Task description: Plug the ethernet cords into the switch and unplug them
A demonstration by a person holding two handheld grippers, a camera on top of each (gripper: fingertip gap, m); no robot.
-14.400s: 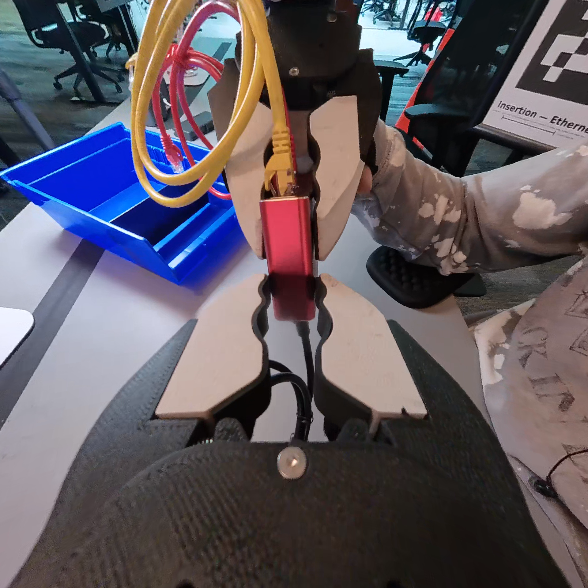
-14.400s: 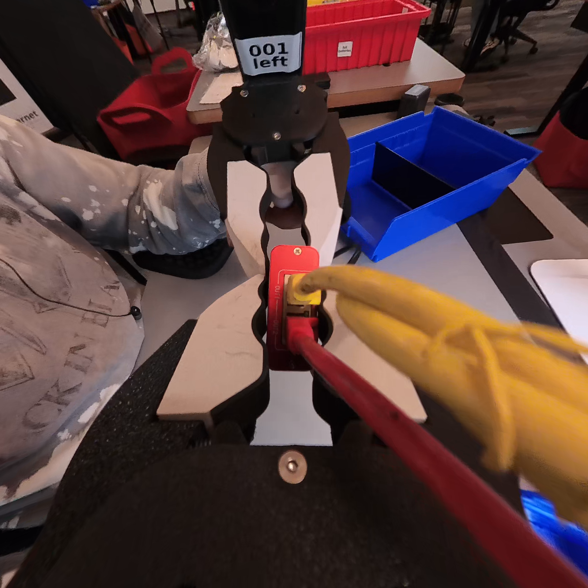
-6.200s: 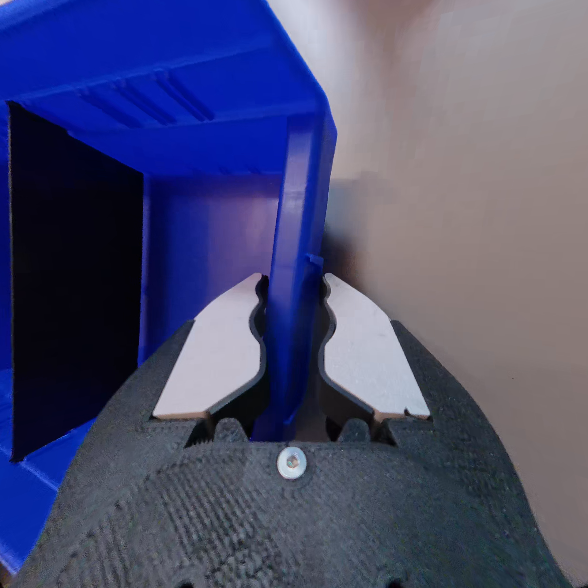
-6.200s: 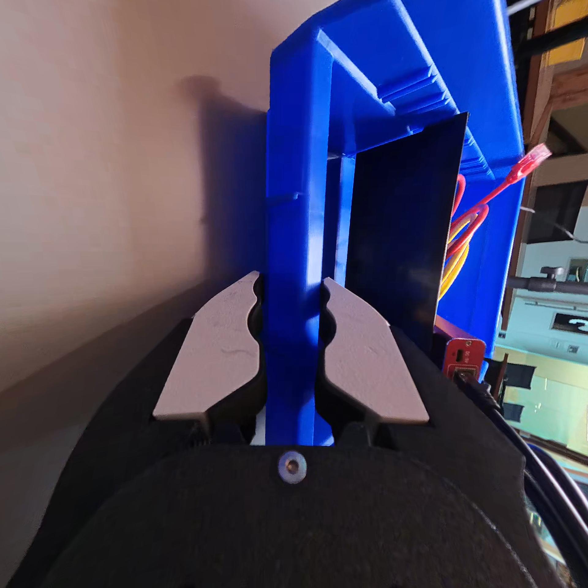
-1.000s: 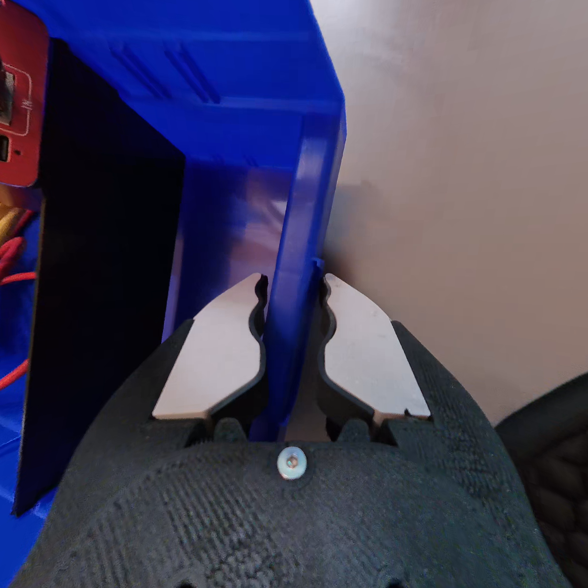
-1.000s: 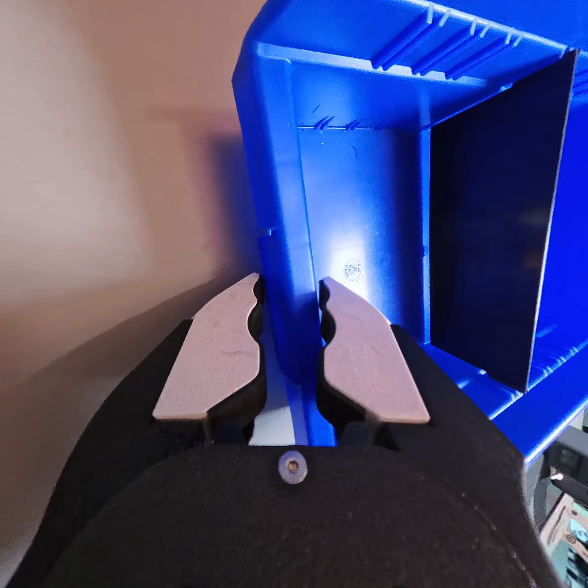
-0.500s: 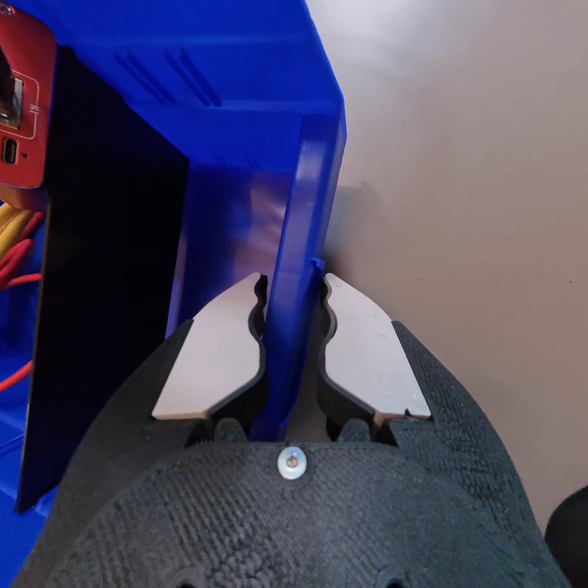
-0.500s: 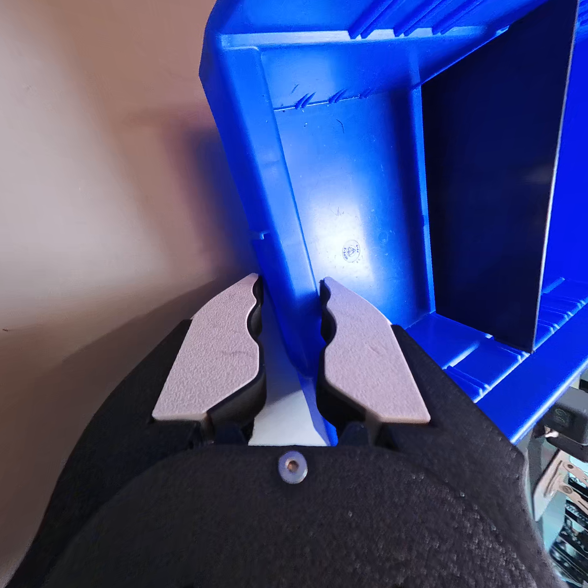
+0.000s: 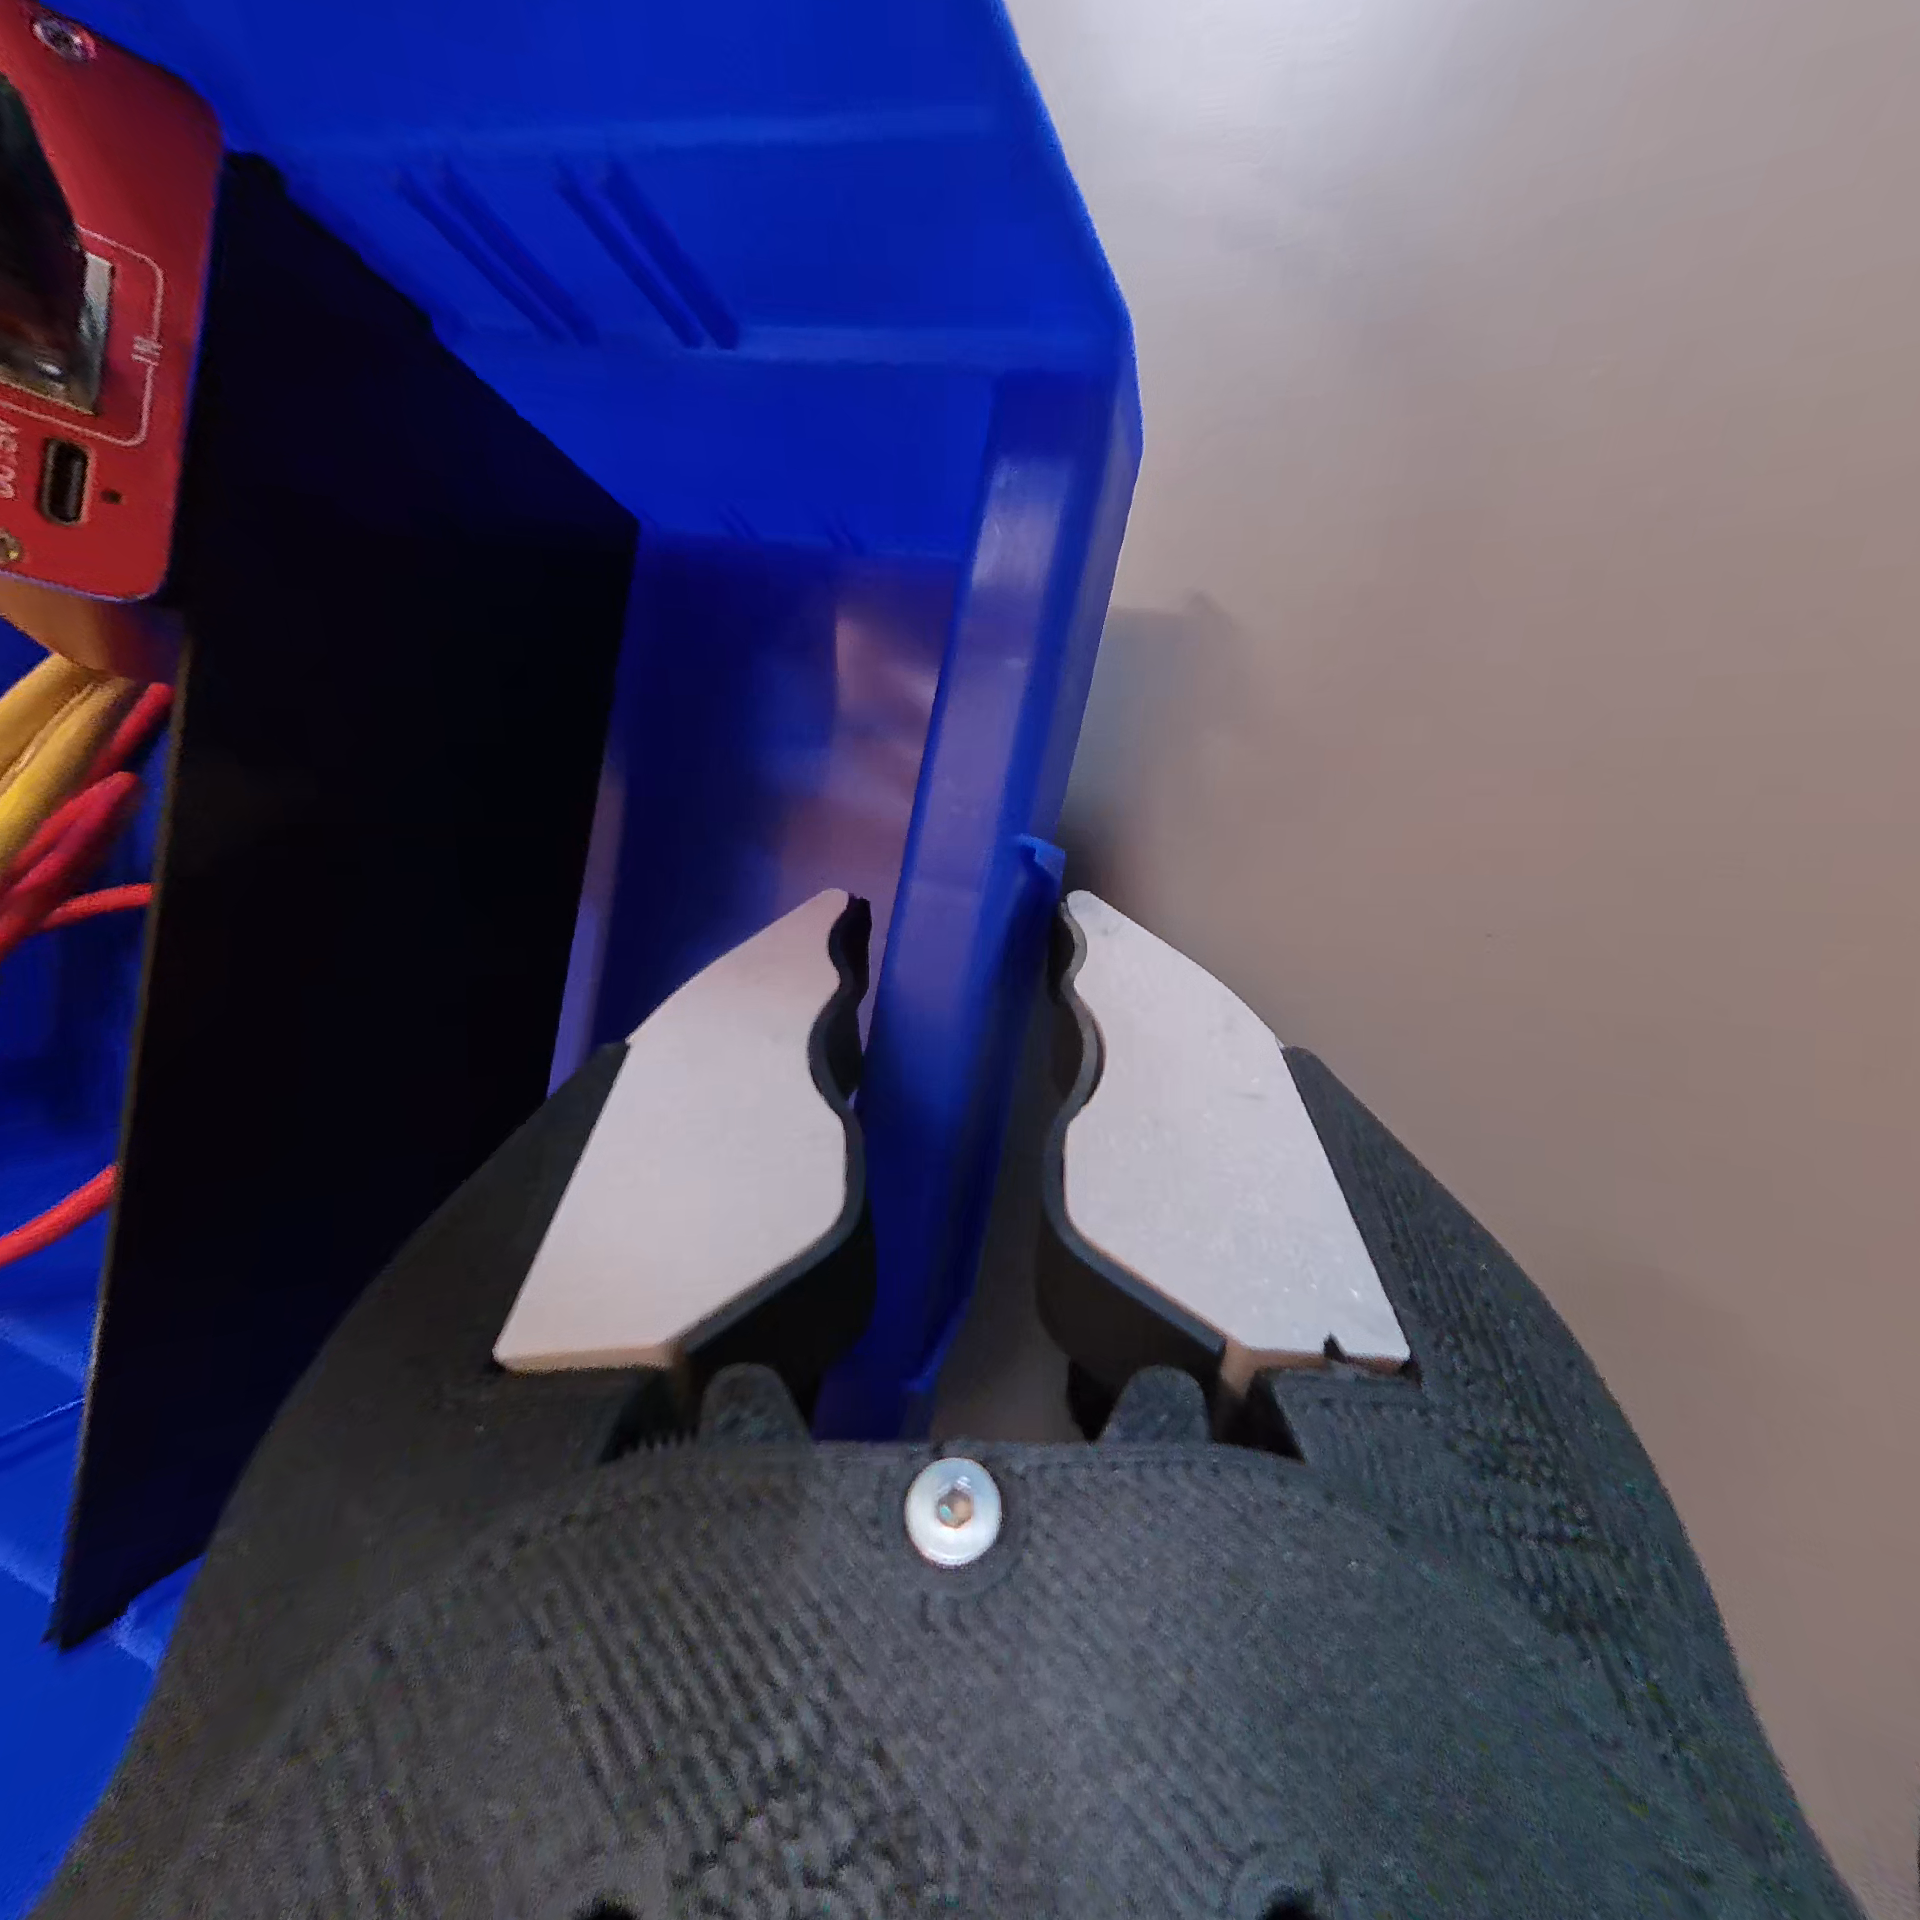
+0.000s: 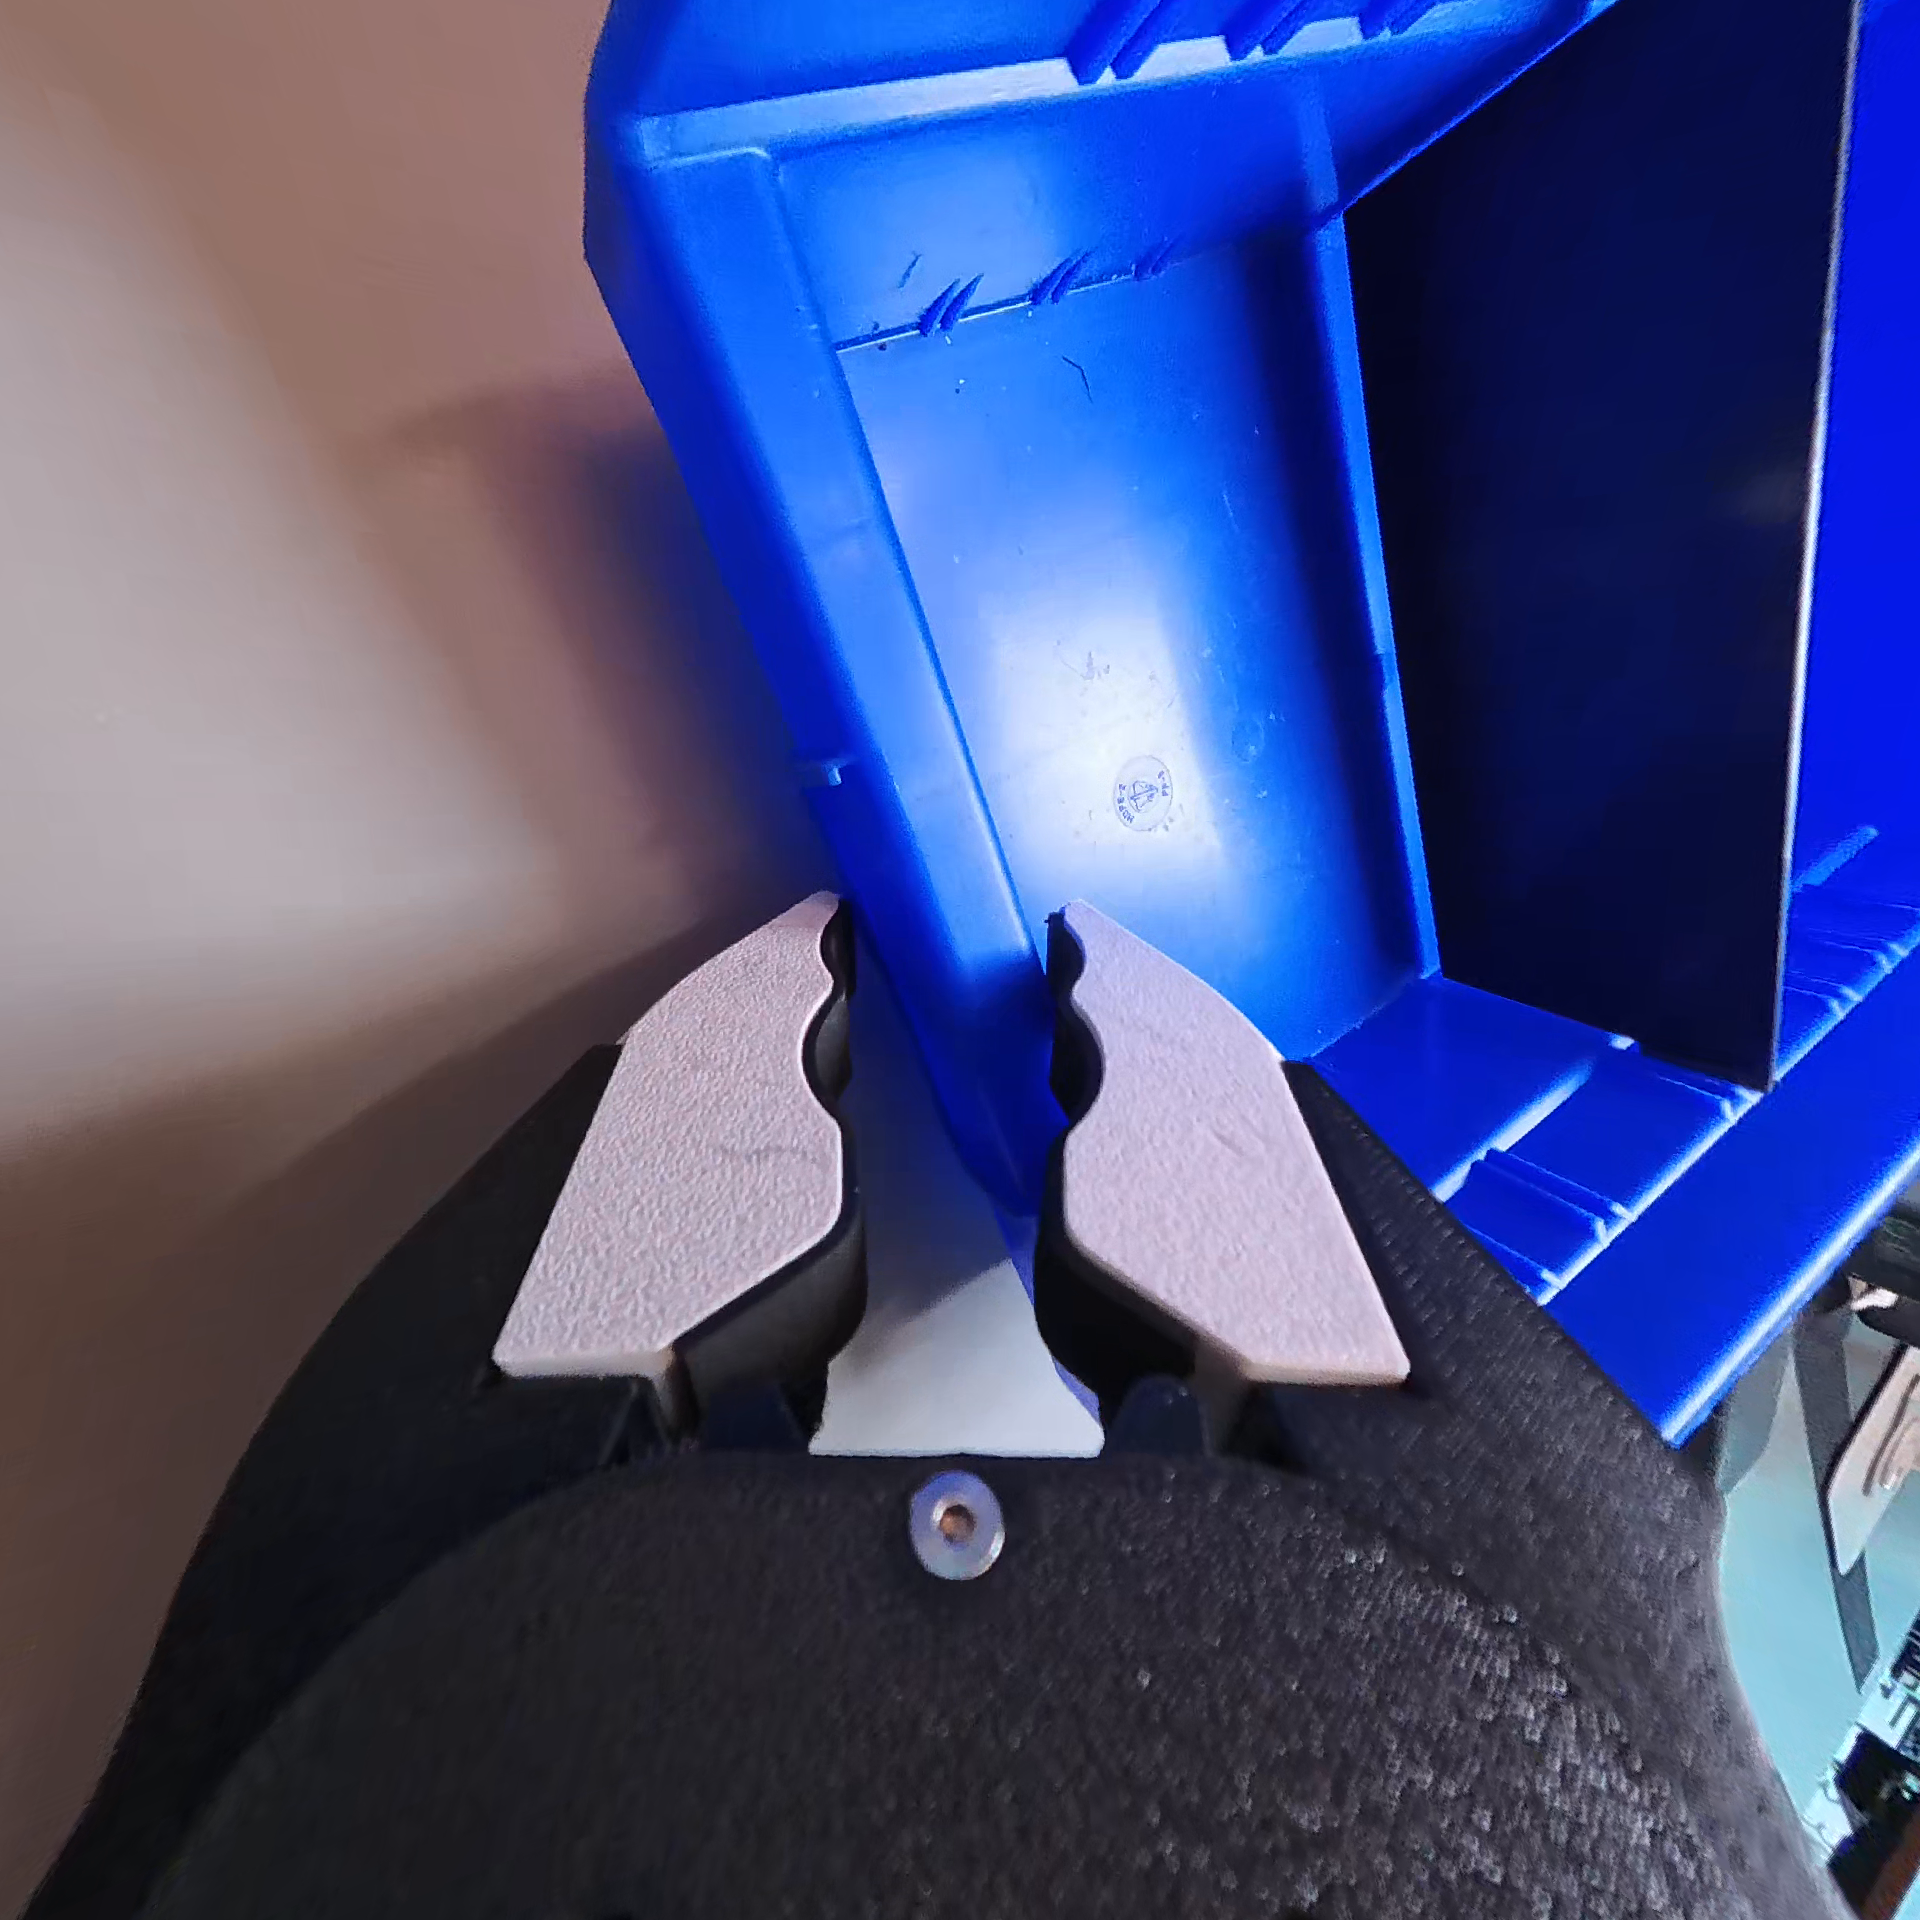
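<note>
Grey tabletop (image 9: 1507, 727), red switch (image 9: 94, 312) binned.

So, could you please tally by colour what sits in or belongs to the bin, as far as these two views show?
Blue: 1, the bin, each gripper astride a side wall
Black: 1, the divider
Red: 2, the switch and a cord
Yellow: 1, a cord
Total: 5

Glossy, smooth blue plastic bin (image 9: 1049, 582), faintly scuffed inside at twelve o'clock in the right wrist view. Matt black divider (image 9: 364, 831). Red switch (image 9: 94, 343) at ten o'clock, satin sheen. Rough, grainy black gripper shells; pale pebbled fingers (image 10: 696, 1143). Matt tabletop (image 9: 1558, 623).
</note>
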